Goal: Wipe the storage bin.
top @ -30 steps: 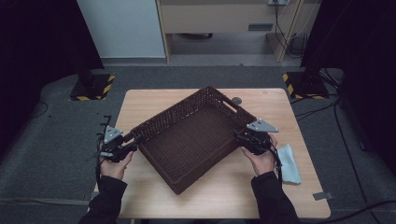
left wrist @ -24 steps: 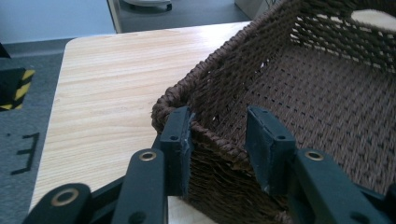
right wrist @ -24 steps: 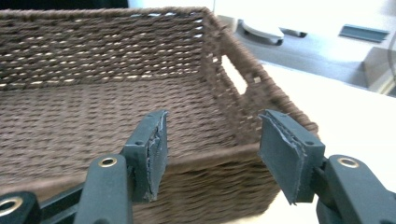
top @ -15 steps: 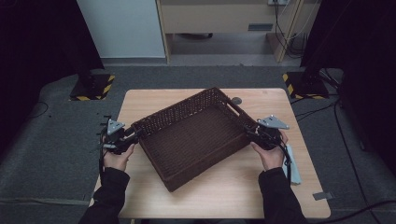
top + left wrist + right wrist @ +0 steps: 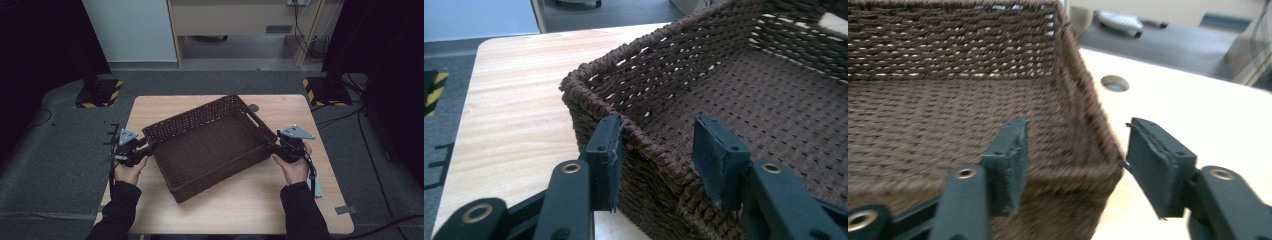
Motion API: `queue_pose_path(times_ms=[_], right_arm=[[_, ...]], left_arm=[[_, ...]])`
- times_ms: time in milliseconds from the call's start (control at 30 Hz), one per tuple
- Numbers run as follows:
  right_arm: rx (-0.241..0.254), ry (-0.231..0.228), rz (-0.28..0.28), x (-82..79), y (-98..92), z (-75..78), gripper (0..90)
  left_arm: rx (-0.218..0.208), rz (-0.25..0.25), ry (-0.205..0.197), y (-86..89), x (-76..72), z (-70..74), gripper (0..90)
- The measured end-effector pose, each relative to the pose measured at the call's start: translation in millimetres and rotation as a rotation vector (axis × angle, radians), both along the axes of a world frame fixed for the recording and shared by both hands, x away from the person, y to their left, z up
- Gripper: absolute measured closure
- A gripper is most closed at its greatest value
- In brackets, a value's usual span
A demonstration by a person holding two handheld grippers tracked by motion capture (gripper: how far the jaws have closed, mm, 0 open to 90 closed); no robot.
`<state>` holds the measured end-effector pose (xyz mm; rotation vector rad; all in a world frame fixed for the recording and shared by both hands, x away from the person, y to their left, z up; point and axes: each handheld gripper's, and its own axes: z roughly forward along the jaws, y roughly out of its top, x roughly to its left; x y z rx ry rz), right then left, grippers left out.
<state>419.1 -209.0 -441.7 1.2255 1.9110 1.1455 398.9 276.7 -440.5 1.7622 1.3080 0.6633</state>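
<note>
On the light wooden bench (image 5: pixel 235 205), set askew to the bench edges: one dark brown rectangular woven wicker basket (image 5: pixel 210 145), empty, shallow, with a thick braided rim and open-weave walls that let light through; one end wall has a cut-out handle slot. Its far corner lies near the bench's far edge, beside a small round grommet hole (image 5: pixel 253 107). Bare wood lies wide along the near edge and in a narrower strip at each side.

Left gripper (image 5: pixel 659 155): black jaws straddle the basket's rim near a corner, outer pad against the wall, inner pad standing off inside; jaws have just been opening, released, the rim between them.

Right gripper (image 5: pixel 1075 167): black jaws spread either side of the opposite corner, inner pad over the woven floor, outer pad clear over the bench; jaws have just been closing a little, not pressing the wicker.

Beside the right hand (image 5: pixel 294 169): a pale blue cloth (image 5: pixel 317 187) near the bench's right edge.
</note>
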Motion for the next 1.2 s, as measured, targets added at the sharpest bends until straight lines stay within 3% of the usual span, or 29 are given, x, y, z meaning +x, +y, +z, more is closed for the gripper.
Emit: queue_pose_path(times_ms=[133, 267, 400, 500, 567, 667, 867, 967, 1200], right_arm=[[-0.018, 0.029, 0.0, 7.6, -0.4, -4.6, 57.3], [-0.023, 0.041, -0.001, 5.6, -3.0, -4.4, 65.3], [-0.016, 0.053, 0.012, -8.1, -2.4, -3.9, 65.4], [-0.028, 0.051, 0.017, -18.8, -0.2, -2.8, 64.6], [-0.028, 0.058, 0.034, -23.2, 0.0, -1.2, 62.9], [-0.02, 0.034, 0.045, -20.8, -1.5, 0.0, 58.0], [-0.013, 0.048, 0.051, -11.4, -2.9, -3.3, 67.3], [-0.053, 0.076, 0.048, -12.2, -2.6, -8.1, 73.8], [-0.043, 0.095, 0.061, -28.0, -4.2, -8.2, 71.6]], left_arm=[[-0.009, -0.001, 0.007, 0.6, 6.2, 0.0, 54.0], [-0.002, -0.02, 0.008, -0.7, -3.7, 1.6, 50.5], [-0.012, -0.045, -0.009, -3.7, -17.2, 1.4, 49.9], [-0.005, -0.061, 0.008, -8.2, -19.1, -0.4, 52.9], [0.009, -0.059, 0.017, -11.3, -15.7, -2.5, 55.5], [0.01, -0.048, 0.014, -12.8, -9.7, -3.1, 55.6], [0.016, -0.045, 0.015, -16.8, 7.3, -3.7, 57.1], [0.024, -0.047, 0.021, -18.5, 11.8, -3.0, 55.5], [0.017, -0.086, 0.01, -15.4, -11.1, -2.0, 53.0]])
